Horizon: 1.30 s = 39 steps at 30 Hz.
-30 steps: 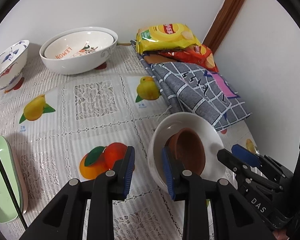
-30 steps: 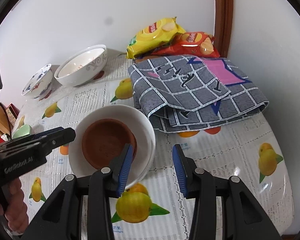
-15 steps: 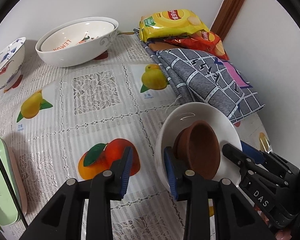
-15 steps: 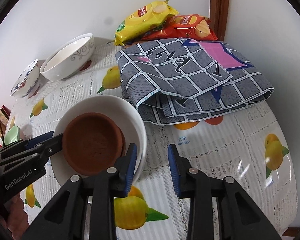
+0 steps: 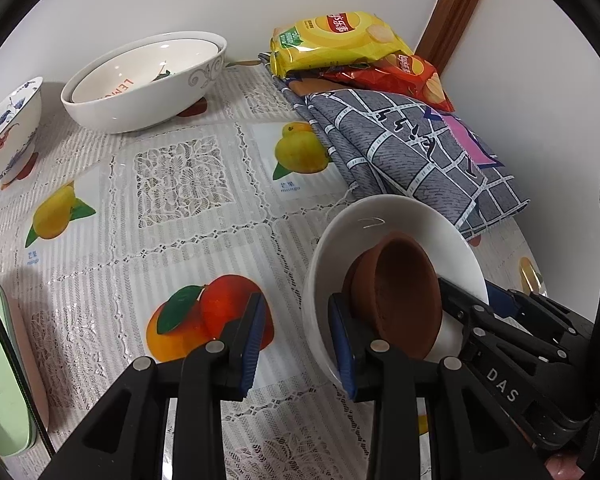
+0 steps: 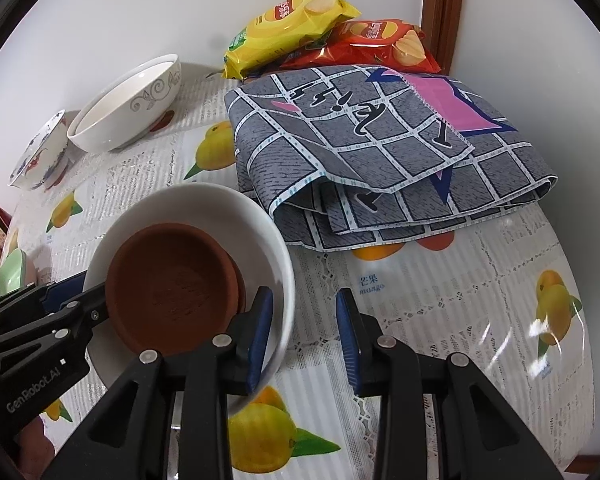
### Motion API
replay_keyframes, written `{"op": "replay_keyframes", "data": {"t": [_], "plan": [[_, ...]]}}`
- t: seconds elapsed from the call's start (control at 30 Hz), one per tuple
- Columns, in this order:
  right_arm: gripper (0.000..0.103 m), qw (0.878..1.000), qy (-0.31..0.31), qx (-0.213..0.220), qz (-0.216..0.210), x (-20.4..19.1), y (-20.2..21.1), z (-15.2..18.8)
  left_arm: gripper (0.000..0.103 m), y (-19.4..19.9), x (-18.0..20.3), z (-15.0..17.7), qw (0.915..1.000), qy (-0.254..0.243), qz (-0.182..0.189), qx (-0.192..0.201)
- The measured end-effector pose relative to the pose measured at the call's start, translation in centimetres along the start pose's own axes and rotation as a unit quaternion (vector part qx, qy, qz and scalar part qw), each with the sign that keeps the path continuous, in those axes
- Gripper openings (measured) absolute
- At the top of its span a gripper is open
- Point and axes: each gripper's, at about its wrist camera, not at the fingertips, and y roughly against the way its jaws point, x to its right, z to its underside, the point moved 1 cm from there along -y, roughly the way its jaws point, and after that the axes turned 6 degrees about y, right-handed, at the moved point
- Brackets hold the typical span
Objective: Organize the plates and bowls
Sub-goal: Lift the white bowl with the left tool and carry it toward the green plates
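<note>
- Both grippers sit lower and nearer the white bowl (image 6: 204, 216) than a second ago; right jaws narrowed early in that second, left crept wider.
- White bowl tilted, lower centre-left in right view, brown dish (image 6: 172, 284) inside it.
- Right gripper (image 6: 304, 336): part-open, left pad inside the rim, other outside; clamping unclear.
- Left gripper (image 5: 296, 336): part-open, straddles the opposite rim, same doubt.
- Checked cloth (image 6: 380, 152) just behind the bowl; nested bowls (image 5: 148, 80) upper left.

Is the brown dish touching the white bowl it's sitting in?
Touching. The right wrist view shows the brown dish lying tilted inside the white bowl, leaning on the bowl's inner wall with no gap under it.
</note>
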Motion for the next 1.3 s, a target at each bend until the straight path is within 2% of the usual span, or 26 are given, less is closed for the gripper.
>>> {"op": "replay_keyframes", "data": {"t": [0.33, 0.5, 0.67, 1.0, 1.1, 1.3], "plan": [[0.032, 1.000, 0.004, 0.009, -0.003, 0.01, -0.23, 0.07, 0.031, 0.08, -0.03, 0.24, 0.9999, 0.006, -0.001, 0.012], [0.025, 1.000, -0.002, 0.021, -0.019, -0.02, -0.09, 0.29, 0.025, 0.24, 0.26, 0.49, 0.9998, 0.001, -0.001, 0.020], [0.025, 0.999, -0.004, 0.027, -0.019, -0.11, -0.02, 0.37, 0.018, 0.25, 0.46, 0.53, 0.9998, -0.001, 0.005, 0.018], [0.024, 0.999, -0.006, 0.023, -0.022, -0.18, -0.05, 0.27, 0.016, 0.18, 0.57, 0.43, 0.9999, 0.001, 0.007, 0.014], [0.013, 0.999, -0.009, 0.021, -0.040, -0.28, -0.10, 0.26, 0.015, 0.21, 0.59, 0.51, 0.9998, 0.000, 0.007, 0.020], [0.011, 0.999, -0.018, 0.025, -0.036, -0.44, 0.45, 0.45, 0.011, 0.65, 0.41, 0.78, 0.9998, 0.000, 0.004, 0.018]]}}
